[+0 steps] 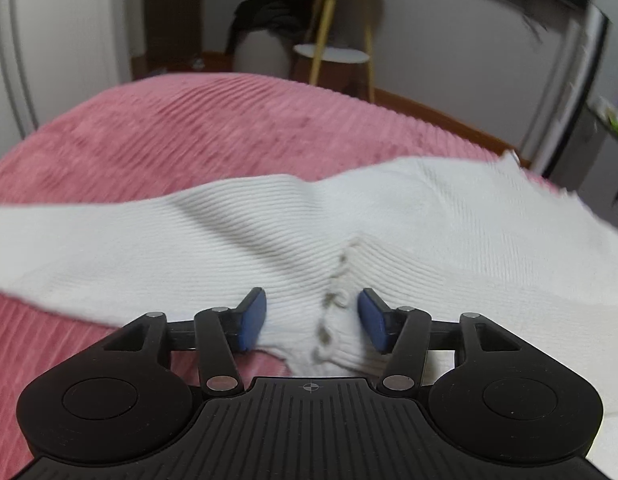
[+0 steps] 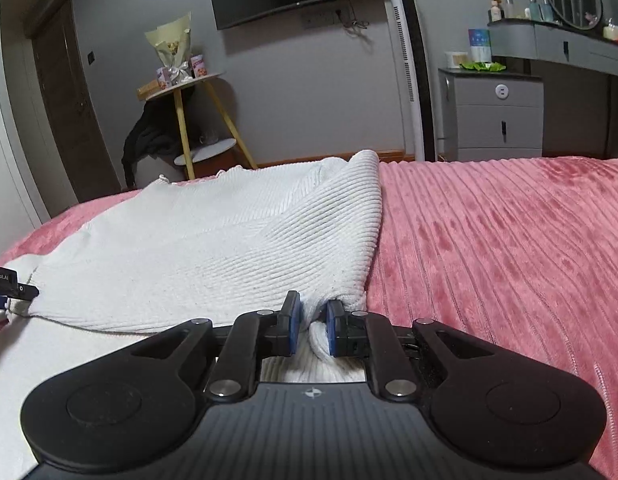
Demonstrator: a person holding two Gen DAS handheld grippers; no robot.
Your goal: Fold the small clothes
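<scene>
Two grippers, one garment: a white ribbed sweater [image 1: 389, 232] spread on the pink ribbed bedspread [image 1: 189, 128], and I work both ends of its near edge.

Left gripper [image 1: 312, 318]: my fingers stand apart, blue pads on either side of a knotted seam line that runs away from me up the knit. Cloth lies between and under the pads, but they are not closed on it.

Left side of the sweater: a long flap, probably a sleeve, reaches off to the left across the bedspread and lies flat.

Long axis: in the left wrist view the garment stretches crosswise to my fingers, left to right; the seam between my pads runs along them.

Right gripper [image 2: 311, 324]: my fingers are pressed together on a bunched corner of the sweater [image 2: 213, 240]; a twist of knit squeezes out between the pads toward me.

Right edge of the sweater: a folded ridge of cloth rises straight ahead of the right fingers and ends at a rounded corner far up the bedspread [image 2: 509, 240], which is bare to the right of it.

Nearer hand: the right already has hold; the left must close before both can lift, I judge.

Turning relation: the fabric lies ahead of both grippers, so a fold would carry the near edge forward, away from me.
</scene>
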